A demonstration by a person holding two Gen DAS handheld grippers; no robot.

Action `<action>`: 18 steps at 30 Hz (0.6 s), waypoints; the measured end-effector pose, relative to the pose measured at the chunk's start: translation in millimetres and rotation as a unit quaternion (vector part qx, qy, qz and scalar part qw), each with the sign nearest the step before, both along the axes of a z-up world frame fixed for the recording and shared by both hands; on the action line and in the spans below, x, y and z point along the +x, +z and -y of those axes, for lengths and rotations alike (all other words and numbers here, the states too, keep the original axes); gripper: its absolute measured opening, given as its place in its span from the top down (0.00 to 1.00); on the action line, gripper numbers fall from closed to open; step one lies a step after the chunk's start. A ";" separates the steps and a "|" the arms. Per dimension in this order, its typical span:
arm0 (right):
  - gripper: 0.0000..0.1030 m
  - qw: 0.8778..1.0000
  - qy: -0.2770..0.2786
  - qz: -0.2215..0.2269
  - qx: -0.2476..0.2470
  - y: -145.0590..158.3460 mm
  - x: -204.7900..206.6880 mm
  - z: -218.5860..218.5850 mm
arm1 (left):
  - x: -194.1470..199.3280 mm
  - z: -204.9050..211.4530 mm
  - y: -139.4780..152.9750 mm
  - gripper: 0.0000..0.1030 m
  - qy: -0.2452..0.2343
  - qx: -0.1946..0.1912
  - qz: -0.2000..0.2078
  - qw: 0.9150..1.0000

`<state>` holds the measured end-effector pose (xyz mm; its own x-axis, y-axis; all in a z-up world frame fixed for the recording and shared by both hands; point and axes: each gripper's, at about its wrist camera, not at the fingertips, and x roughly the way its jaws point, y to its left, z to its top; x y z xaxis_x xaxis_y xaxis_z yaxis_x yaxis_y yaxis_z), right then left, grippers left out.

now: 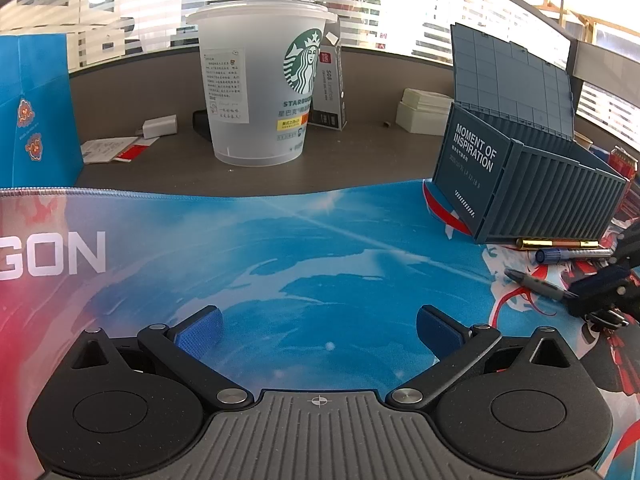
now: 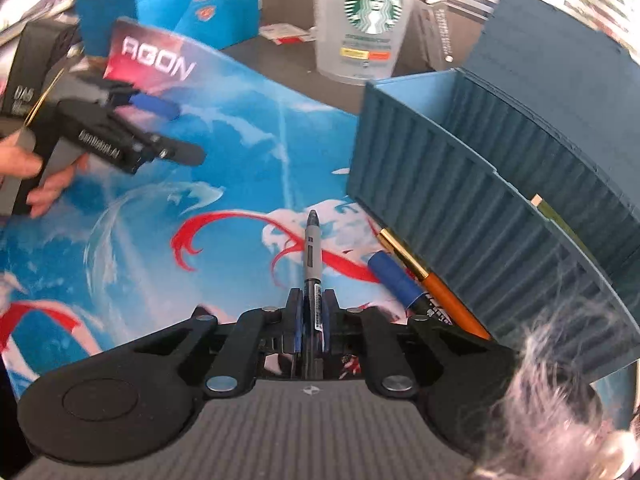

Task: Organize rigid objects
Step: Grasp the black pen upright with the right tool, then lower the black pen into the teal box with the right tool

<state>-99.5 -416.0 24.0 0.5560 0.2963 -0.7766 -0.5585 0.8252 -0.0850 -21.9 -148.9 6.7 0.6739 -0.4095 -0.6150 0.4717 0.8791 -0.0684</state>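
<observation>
My right gripper [image 2: 312, 304] is shut on a grey pen [image 2: 311, 248] that points forward over the blue desk mat [image 2: 248, 140]. In the left wrist view the same pen [image 1: 536, 285] sticks out of the right gripper [image 1: 576, 300] at the right edge. A blue-capped marker [image 2: 394, 278] and an orange-and-gold pen [image 2: 436, 284] lie on the mat against the side of the open blue container-shaped box [image 2: 472, 200], which also shows in the left wrist view [image 1: 540, 192]. My left gripper [image 1: 318, 330] is open and empty above the mat; it shows in the right wrist view [image 2: 168, 128].
A Starbucks cup [image 1: 260, 84] stands on the grey desk behind the mat. A blue paper bag [image 1: 34, 108] stands at the left. Small white boxes [image 1: 424, 112], a slim carton [image 1: 330, 88] and papers [image 1: 116, 148] lie at the back.
</observation>
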 end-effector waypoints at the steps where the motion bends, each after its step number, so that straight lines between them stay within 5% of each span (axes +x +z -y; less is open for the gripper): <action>1: 0.91 1.000 0.005 0.001 -0.004 0.3 -1.8 -1.4 | 0.0 -0.5 -0.1 0.00 0.000 0.000 0.000 1.000; 18: 0.91 0.998 0.024 0.039 -0.050 64.0 -28.1 3.7 | 0.0 -0.2 0.2 0.00 0.000 0.001 0.000 1.000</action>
<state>-127.6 -419.7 88.1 0.6028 0.2475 -0.7585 -0.5862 0.7823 -0.2106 -21.9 -148.7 6.9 0.6741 -0.4083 -0.6156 0.4716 0.8793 -0.0668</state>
